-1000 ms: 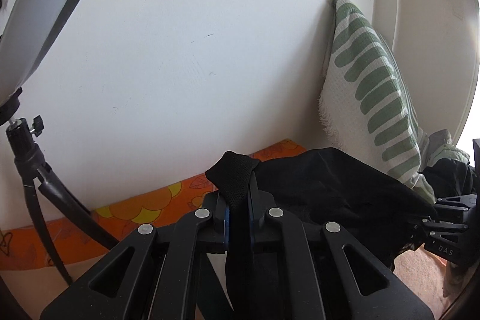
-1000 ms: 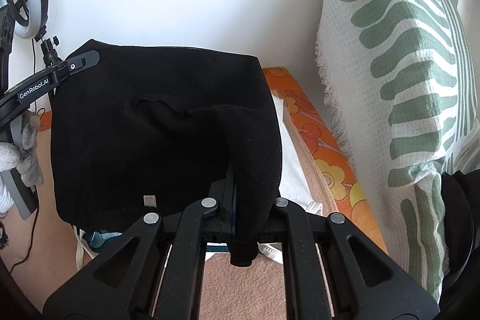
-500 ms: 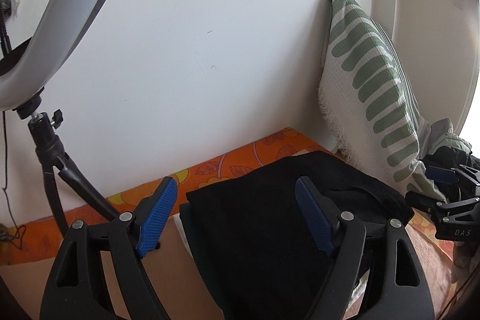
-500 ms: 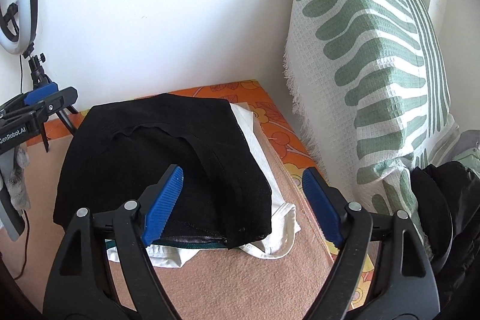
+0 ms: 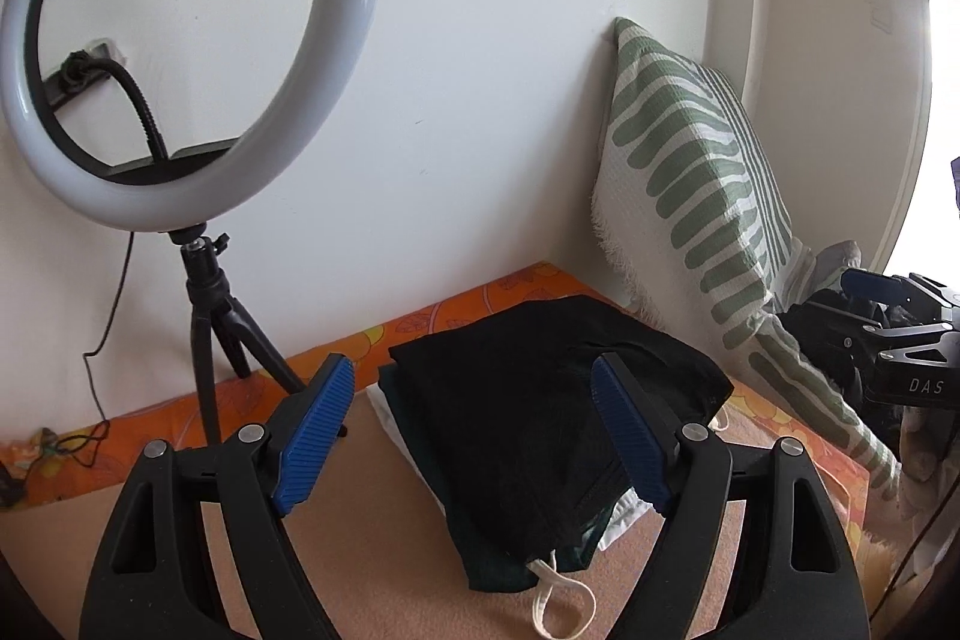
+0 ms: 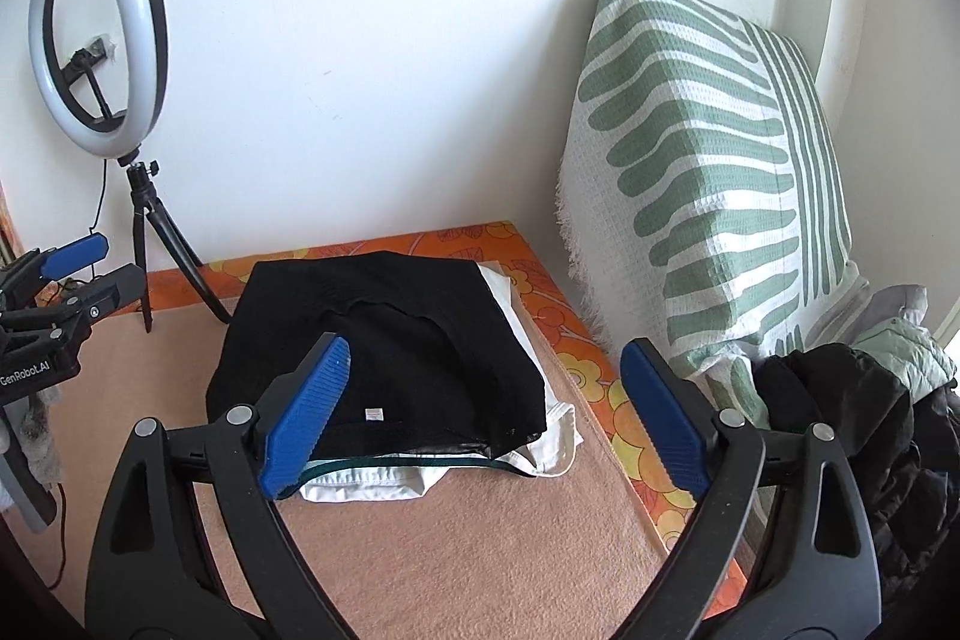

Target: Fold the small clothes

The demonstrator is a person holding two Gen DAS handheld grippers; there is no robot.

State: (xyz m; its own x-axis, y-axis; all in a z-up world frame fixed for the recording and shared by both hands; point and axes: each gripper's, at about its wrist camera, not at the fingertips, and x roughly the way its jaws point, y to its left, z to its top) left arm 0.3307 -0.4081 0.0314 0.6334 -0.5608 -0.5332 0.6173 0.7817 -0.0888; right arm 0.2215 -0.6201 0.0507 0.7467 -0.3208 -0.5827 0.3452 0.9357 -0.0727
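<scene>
Under black garment (image 6: 384, 340), white one (image 6: 540, 451) mostly hidden; both grippers (image 5: 474, 436) (image 6: 486, 418) spread wide, empty.

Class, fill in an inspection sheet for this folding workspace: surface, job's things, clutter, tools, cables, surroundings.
Surface: tan blanket over an orange floral sheet.
Job's things: black garment folded on top of a white garment; a dark green layer shows between them.
Clutter: dark jacket pile at the right.
Tools: left tool and right tool both open, holding nothing.
Cables: thin black cable hanging beside the tripod.
Surroundings: white wall, ring light on a tripod, green-striped pillow leaning upright.
</scene>
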